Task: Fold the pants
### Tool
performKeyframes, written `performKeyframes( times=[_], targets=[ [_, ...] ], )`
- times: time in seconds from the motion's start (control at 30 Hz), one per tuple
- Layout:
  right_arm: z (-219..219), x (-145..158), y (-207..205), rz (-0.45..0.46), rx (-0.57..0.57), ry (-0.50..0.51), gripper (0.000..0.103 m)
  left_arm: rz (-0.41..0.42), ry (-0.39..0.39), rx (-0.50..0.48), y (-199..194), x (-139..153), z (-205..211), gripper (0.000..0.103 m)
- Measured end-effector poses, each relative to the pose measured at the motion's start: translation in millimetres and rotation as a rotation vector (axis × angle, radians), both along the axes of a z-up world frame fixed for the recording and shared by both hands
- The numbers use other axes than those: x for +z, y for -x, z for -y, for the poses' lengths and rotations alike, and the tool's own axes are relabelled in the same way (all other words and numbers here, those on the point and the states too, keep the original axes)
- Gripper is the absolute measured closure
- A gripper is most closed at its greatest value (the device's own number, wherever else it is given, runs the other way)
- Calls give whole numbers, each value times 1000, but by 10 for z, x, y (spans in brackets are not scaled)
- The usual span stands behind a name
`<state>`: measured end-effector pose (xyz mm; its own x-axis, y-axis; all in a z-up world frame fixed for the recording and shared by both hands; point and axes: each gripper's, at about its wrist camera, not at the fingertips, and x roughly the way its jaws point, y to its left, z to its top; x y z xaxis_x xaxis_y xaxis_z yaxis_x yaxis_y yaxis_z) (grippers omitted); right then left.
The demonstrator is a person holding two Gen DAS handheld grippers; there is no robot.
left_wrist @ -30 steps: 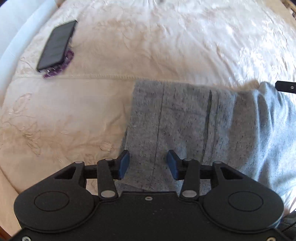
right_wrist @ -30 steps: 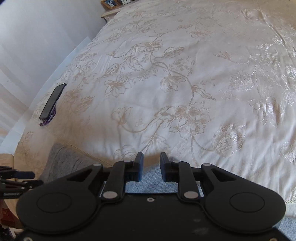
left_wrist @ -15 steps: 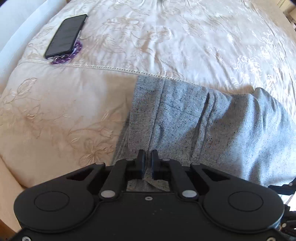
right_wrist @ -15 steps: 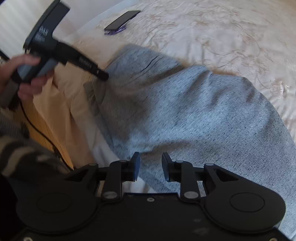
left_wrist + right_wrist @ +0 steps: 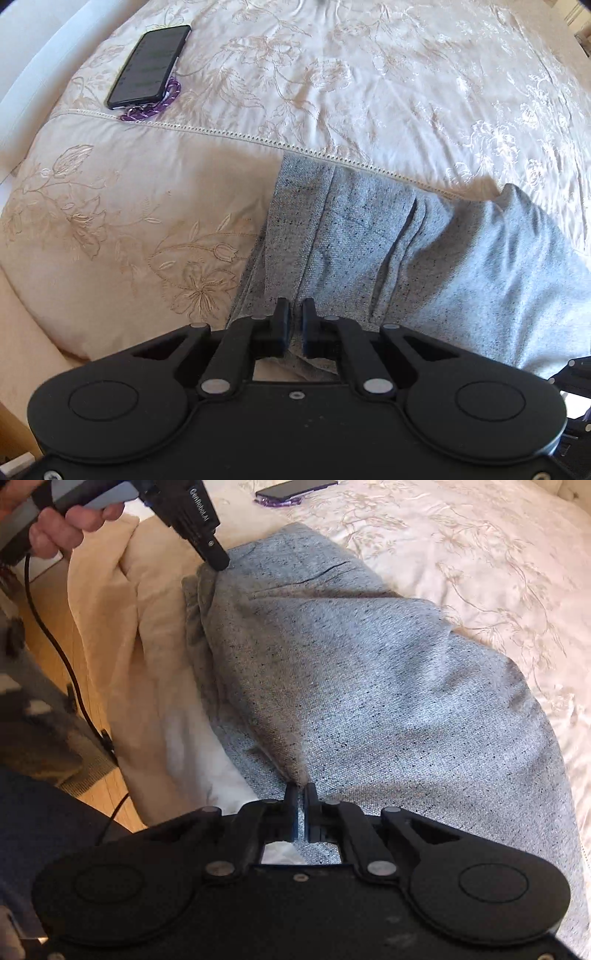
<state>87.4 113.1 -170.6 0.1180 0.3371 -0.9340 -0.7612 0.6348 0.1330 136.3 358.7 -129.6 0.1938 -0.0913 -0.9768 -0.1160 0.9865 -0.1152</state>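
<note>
Step in hand: both tools have taken hold of the near edge of the grey pants (image 5: 369, 672), which lie bunched on a cream embroidered bedspread (image 5: 369, 92); by the look of it the fold itself is not yet made.

Left gripper (image 5: 293, 325): closed, with the speckled grey cloth pinched between its blue-padded fingers (image 5: 282, 325) at the near left corner of the garment (the hem or waistband, though which cannot be told from here).

Right gripper (image 5: 301, 805): also clamped on the cloth, a peak of fabric drawn up into a tight crease where it enters the jaws, at the near edge further right.

Where the pants lie: near the front edge of the bed, running from the near left toward the far right; the cloth rises from each pinch point and spreads away beyond the fingers, its far edge reaching the stitched border of the bedspread.

Next move, as judged: lift both corners together, keep the edge taut between the two tools and carry it toward the far side so the layers lie flat and aligned.

Also in shot: a phone (image 5: 149, 66) with a purple strap, far left on the bedspread, well apart from the pants.
</note>
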Motion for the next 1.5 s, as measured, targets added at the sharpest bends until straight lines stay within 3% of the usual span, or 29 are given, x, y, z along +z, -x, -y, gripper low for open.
performKeyframes(
  times=[0.07,0.13,0.27,0.33,0.4,0.47,0.57,0.63,0.8,0.9,0.97,1.03,1.2,1.33,1.4,1.43,1.5],
  targets=[
    [95,93,-10,-33,-29,-37,99,-19,11,30,73,98,-24,94],
    [144,69,1,-60,-31,-49,99,-60,-3,42,135,9,-13,94],
    [71,-367,-82,-143,-80,25,97,-155,-42,33,116,-661,53,88],
    [100,-395,-149,-178,-137,22,92,-169,-68,-37,123,-710,106,88],
    [195,-198,-218,-165,-181,-16,91,-105,-85,-142,173,-456,147,81],
    [330,32,-272,-126,-209,-67,79,-46,-107,-248,207,-169,163,80],
    [513,310,-438,-59,-283,-133,79,56,-127,-331,110,163,188,80],
    [536,403,-608,-8,-360,-159,79,123,-145,-330,-97,268,246,80],
    [608,369,-1226,56,-536,-171,75,243,-54,-362,-755,158,394,71],
    [608,259,-1598,72,-597,-161,74,151,17,-487,-1051,-164,543,57],
    [611,162,-1819,54,-633,-168,74,63,41,-590,-1101,-393,603,57],
    [580,43,-1980,27,-659,-169,74,46,37,-661,-1010,-532,608,57],
    [466,-195,-2240,-52,-664,-136,73,27,67,-613,-935,-575,499,58],
    [326,-430,-2264,-122,-635,-48,73,61,11,-588,-818,-610,524,59],
    [312,-424,-2217,-111,-621,-79,84,83,-12,-572,-755,-634,535,60],
    [295,-407,-2212,-94,-615,-76,98,91,-19,-566,-737,-636,532,60],
    [290,-425,-2247,-48,-635,-58,98,100,-31,-542,-717,-637,516,61]
  ],
)
